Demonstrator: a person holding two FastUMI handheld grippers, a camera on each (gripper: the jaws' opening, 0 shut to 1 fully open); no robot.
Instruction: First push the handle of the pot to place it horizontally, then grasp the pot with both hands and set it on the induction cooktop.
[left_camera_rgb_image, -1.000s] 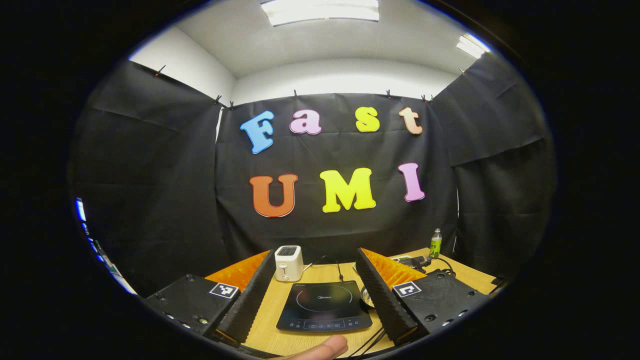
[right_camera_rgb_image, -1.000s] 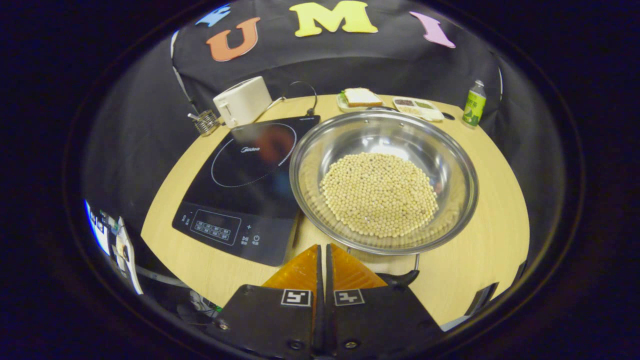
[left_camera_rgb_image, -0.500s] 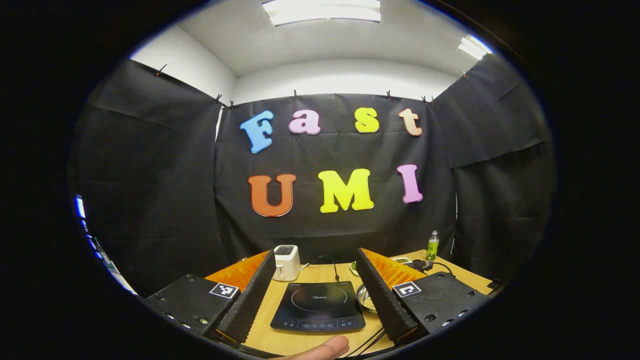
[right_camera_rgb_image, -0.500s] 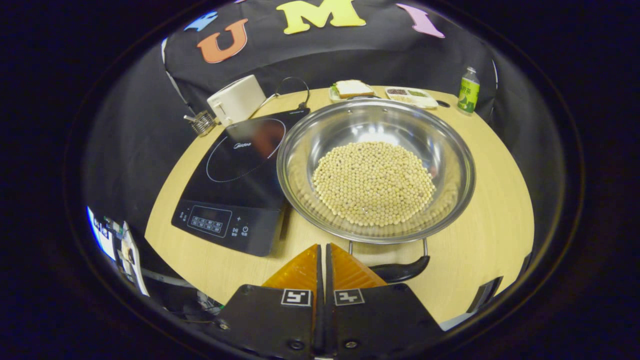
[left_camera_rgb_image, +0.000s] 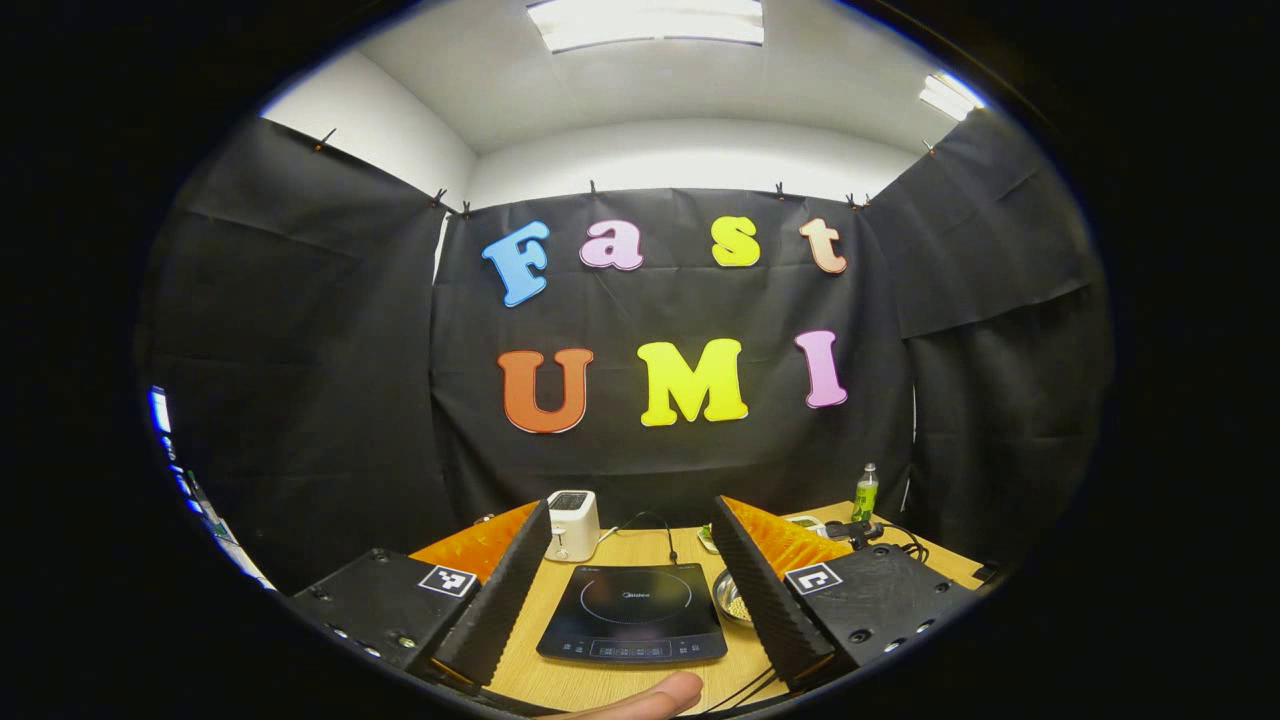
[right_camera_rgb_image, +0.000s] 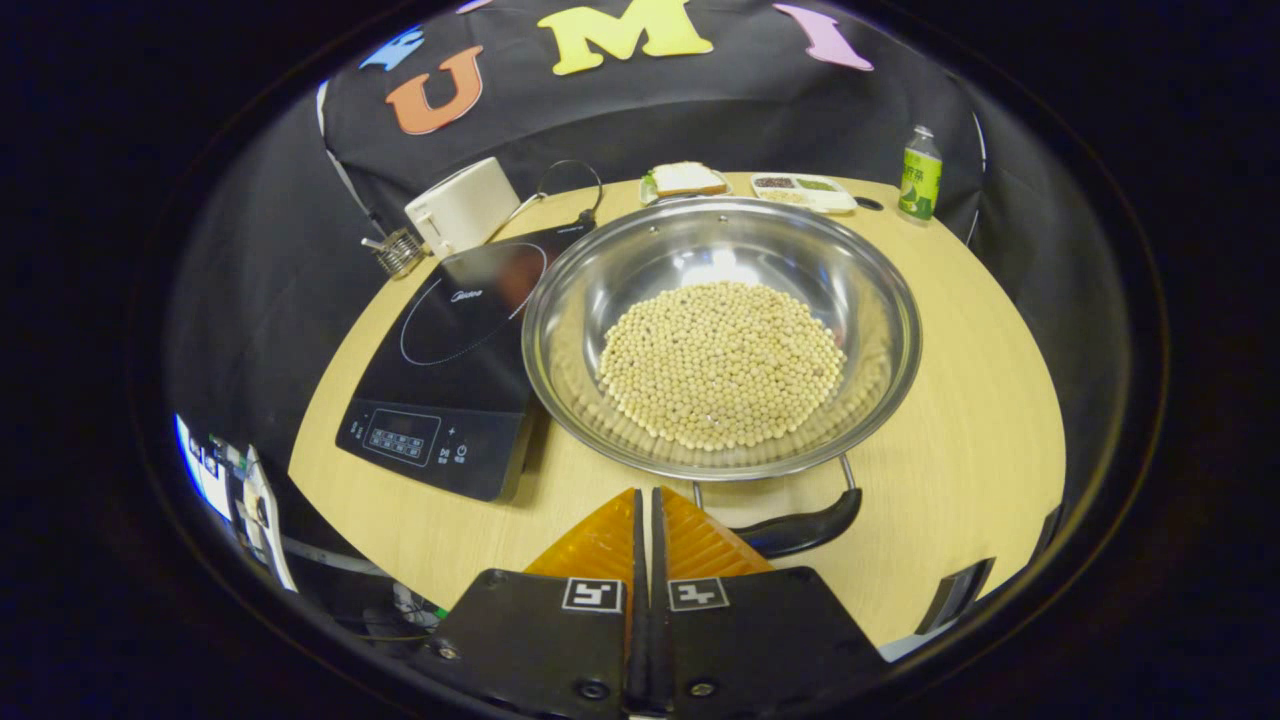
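While pot (right_camera_rgb_image: 720, 340) of beans sits on desk (right_camera_rgb_image: 960, 470) beside induction cooktop (right_camera_rgb_image: 450, 370), not yet on it, my right tool (right_camera_rgb_image: 645, 520) pinched empty beside near handle (right_camera_rgb_image: 800, 528); left tool (left_camera_rgb_image: 630, 590) wide; lift remains

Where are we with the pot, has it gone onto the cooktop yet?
Not yet. The pot, holding pale beans, sits on the table beside the induction cooktop, rim overlapping its edge. In hand: the right gripper, fingers closed with nothing between them, is at the near handle, consistent with the push step. The left gripper is open, holding nothing. Left: grasping with both and lifting across.
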